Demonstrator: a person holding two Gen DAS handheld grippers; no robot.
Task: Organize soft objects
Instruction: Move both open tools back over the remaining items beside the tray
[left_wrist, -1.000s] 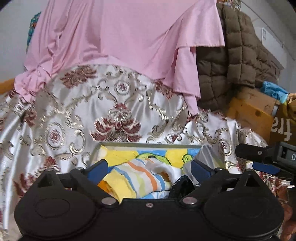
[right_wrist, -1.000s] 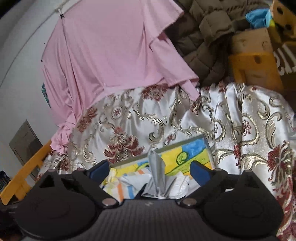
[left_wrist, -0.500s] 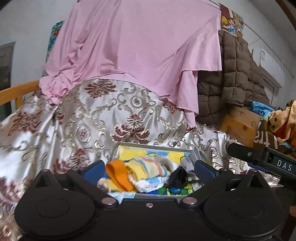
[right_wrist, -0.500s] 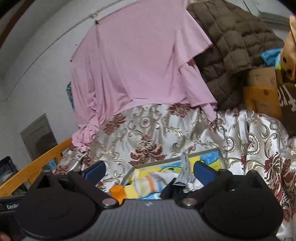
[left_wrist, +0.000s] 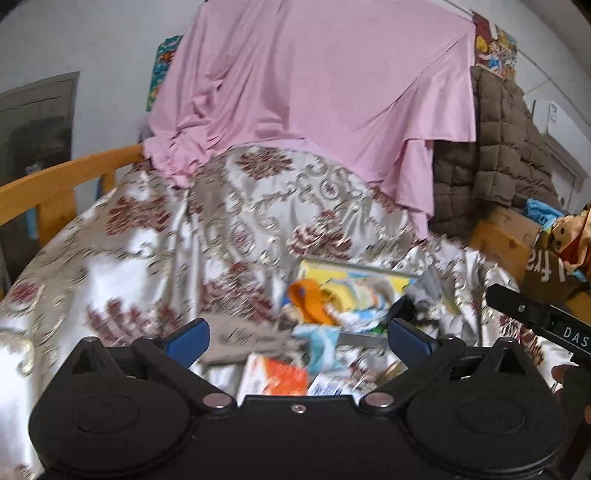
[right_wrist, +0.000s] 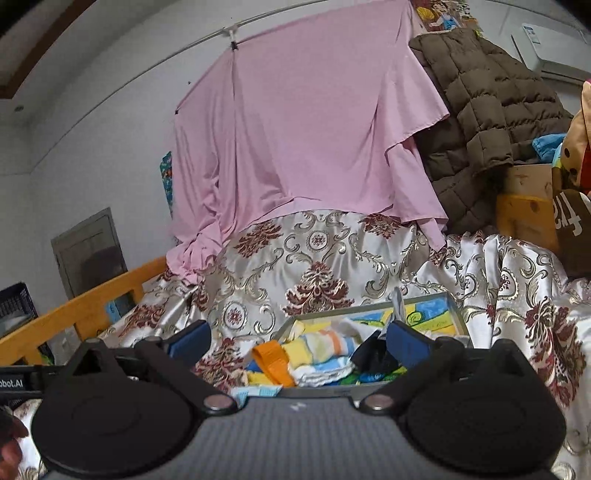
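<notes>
While both grippers, left (left_wrist: 295, 336) and right (right_wrist: 297, 339), gape empty near box (right_wrist: 456, 317): between picks. Next, probably grey cloth (left_wrist: 247, 338), lower centre, blurred.

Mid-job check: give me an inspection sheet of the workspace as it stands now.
Surface: satin cover, rumpled.
Job's things: tray holding striped cloth, orange piece, dark item.
Clutter: grey cloth and packets in front of the tray, blurred.
Grippers: left gripper open, empty; right gripper open, empty.
Cables: nothing seen.
Surroundings: pink sheet, brown jacket, wooden rail.
</notes>
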